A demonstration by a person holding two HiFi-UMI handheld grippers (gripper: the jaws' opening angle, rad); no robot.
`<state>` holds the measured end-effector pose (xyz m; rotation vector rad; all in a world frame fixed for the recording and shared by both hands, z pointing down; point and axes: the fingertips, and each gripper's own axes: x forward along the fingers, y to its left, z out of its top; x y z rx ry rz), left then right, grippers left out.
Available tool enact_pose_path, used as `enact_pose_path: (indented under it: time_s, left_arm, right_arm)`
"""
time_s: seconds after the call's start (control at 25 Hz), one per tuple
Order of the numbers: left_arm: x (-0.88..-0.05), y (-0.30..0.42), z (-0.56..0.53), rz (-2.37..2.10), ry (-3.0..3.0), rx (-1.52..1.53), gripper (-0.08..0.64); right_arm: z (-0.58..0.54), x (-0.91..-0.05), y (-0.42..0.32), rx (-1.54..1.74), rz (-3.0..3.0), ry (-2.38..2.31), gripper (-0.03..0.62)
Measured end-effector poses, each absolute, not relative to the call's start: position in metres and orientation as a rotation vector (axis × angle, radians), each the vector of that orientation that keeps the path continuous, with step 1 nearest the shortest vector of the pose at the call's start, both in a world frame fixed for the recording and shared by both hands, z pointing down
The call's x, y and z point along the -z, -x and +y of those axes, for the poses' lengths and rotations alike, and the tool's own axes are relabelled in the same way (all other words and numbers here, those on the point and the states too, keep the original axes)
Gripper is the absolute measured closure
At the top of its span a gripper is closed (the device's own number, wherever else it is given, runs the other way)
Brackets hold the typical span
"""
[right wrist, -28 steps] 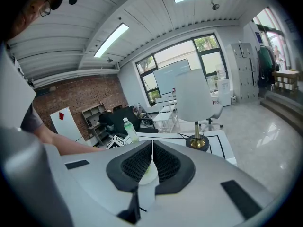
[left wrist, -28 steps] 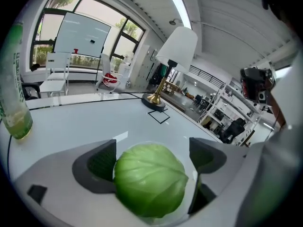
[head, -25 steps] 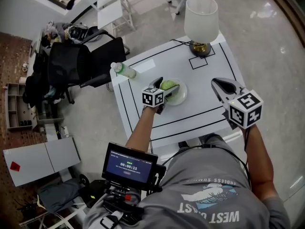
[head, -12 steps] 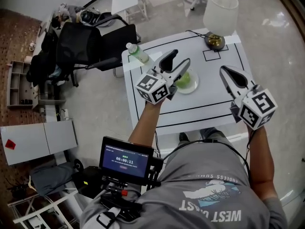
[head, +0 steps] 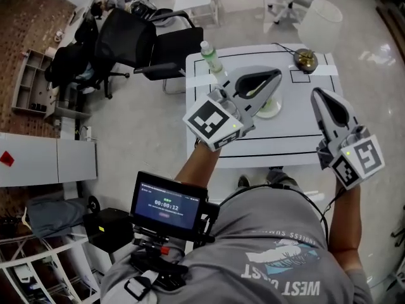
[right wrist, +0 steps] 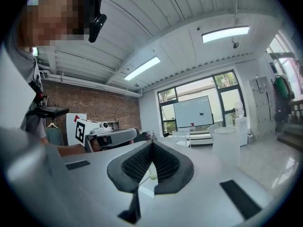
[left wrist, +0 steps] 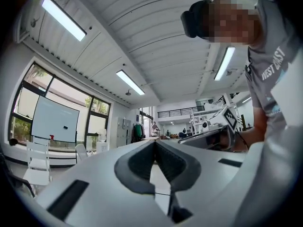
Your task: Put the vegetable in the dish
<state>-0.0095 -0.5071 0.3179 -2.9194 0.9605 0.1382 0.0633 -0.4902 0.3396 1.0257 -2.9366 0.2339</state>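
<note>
on the round white dish [head: 272, 111] lies the pale green vegetable [head: 252, 93], only a sliver of it showing through the opening behind your left tool's pads. your left tool [head: 277, 75] hangs over the dish, lifted clear of it, jaws pressed together with nothing between them. your right tool [head: 316, 94] is held up just right of the dish, jaws likewise together and empty. the dish sits on the white bench with black lines [head: 297, 138]. a clear plastic bottle [head: 209, 54] stands at its far left corner, a white-shaded lamp [head: 319, 23] at the far right.
</note>
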Motion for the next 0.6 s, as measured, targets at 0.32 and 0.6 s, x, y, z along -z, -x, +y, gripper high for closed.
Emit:
enact_pose_path:
  time_s: [0.32,0.6]
  left_arm:
    - [-0.299,0.042,-0.457,0.971,2.887,-0.209,0.554]
    - [-0.290,0.065,-0.418,0.954,2.869,-0.243,0.554]
  right_arm:
    - [-0.439,-0.324,-0.032,-0.171,-2.952,-1.001,0.586]
    - [-0.396,-0.323,-0.007,-0.168,-2.936,-0.998,0.586]
